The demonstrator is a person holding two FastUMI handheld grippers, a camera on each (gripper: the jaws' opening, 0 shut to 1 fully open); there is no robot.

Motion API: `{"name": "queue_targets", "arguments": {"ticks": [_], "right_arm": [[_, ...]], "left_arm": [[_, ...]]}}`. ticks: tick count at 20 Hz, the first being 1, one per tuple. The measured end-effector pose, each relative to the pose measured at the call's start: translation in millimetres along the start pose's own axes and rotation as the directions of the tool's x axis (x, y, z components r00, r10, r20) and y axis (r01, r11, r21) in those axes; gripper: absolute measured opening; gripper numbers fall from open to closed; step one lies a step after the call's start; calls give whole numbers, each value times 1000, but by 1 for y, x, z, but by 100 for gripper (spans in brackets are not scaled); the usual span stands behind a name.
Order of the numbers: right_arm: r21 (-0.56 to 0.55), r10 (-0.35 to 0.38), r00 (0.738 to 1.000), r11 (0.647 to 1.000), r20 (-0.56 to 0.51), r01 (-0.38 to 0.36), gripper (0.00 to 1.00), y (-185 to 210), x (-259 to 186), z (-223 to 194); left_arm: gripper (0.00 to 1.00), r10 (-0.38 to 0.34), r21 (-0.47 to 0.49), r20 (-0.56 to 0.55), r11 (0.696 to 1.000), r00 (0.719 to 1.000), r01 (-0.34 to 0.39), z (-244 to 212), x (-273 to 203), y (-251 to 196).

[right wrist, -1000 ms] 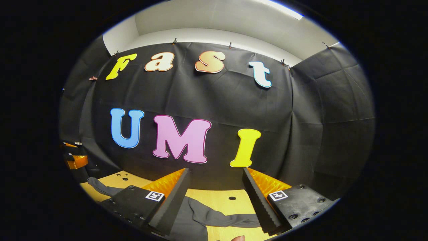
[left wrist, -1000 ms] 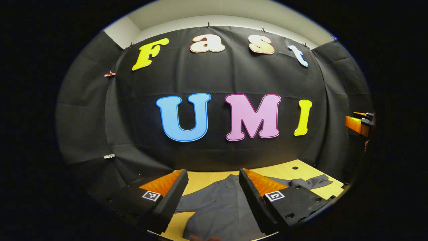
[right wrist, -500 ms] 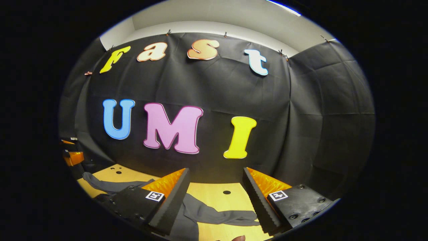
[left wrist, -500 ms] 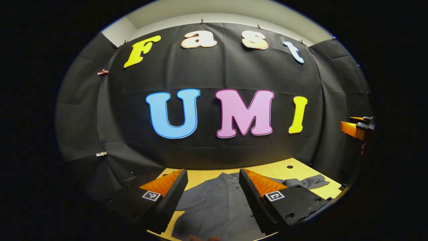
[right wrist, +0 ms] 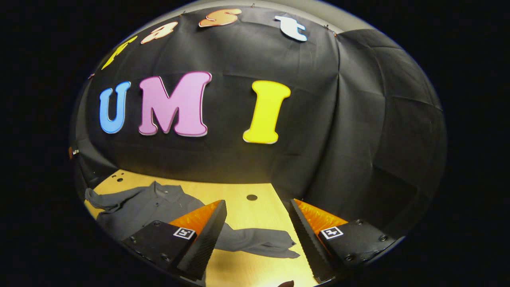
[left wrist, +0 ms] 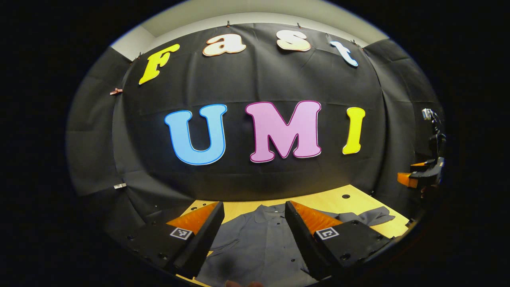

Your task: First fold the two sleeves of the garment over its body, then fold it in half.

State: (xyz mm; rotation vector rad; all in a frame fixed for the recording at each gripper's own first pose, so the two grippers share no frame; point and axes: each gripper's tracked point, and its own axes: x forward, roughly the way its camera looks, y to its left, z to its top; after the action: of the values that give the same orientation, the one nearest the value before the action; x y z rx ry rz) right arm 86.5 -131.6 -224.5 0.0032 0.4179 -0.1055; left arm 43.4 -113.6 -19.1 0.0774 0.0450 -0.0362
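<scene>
A grey button-up shirt lies flat on the wooden table, collar toward the back wall. My left gripper hovers open above the shirt's body, holding nothing. One sleeve stretches out to the right. In the right gripper view the shirt's body lies at the left, and a sleeve runs across the table between the fingers of my right gripper. That gripper stands open above the sleeve and apart from it. The right gripper also appears at the far right edge of the left gripper view.
The table ends at the black cloth wall behind and on both sides. Small round holes dot the tabletop near the back. Bare wood lies to the right of the sleeve.
The right gripper has dropped and tipped downward, so more of the table and shirt show in its view. The left gripper has shifted slightly over the shirt. Both stay open.
</scene>
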Motion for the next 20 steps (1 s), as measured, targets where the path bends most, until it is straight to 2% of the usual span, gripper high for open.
{"name": "queue_targets", "arguments": {"ticks": [4, 10, 15, 20], "right_arm": [[18, 0, 993, 1000, -120, 3, 98, -29, 46, -67], [42, -15, 958, 999, -287, 28, 98, -65, 97, -155], [40, -30, 925, 998, -380, 48, 98, -76, 129, -202], [35, -17, 891, 999, -454, 37, 98, -77, 139, -241]], "left_arm": [[97, 26, 4, -18, 1000, 999, -26, -1, 5, -16], [97, 100, 33, -50, 995, 994, -99, -8, -2, -21], [98, 153, 25, -82, 988, 985, -151, -17, -11, -14], [98, 219, 5, -126, 975, 967, -221, -22, -20, 11]]}}
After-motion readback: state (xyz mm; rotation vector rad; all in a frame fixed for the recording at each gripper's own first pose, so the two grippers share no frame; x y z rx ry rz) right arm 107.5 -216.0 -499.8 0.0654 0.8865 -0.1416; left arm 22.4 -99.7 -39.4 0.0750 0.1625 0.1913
